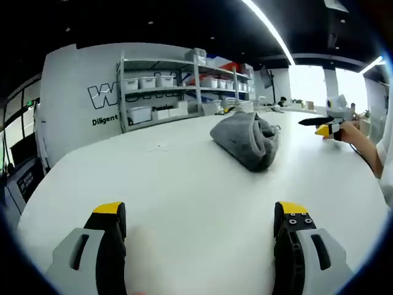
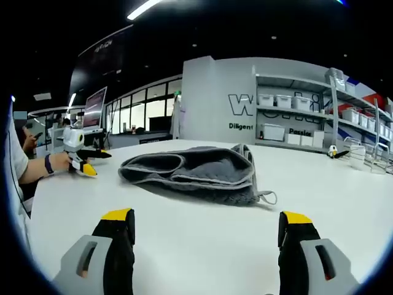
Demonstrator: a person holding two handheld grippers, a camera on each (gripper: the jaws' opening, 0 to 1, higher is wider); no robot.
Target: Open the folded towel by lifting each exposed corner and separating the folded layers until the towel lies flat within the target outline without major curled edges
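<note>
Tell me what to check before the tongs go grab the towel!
1. Left tongs open with nothing between them: ok.
2. Right tongs open with nothing between them: ok.
3. Grey towel in front of both tongs, on the white table: ok.
4. Towel flat already: not ok, it is bunched and folded.
5. Loose corner to lift first: cannot tell, though a small loop sticks out at one end.
6. Target outline on the table: cannot tell, none is clear.
</note>
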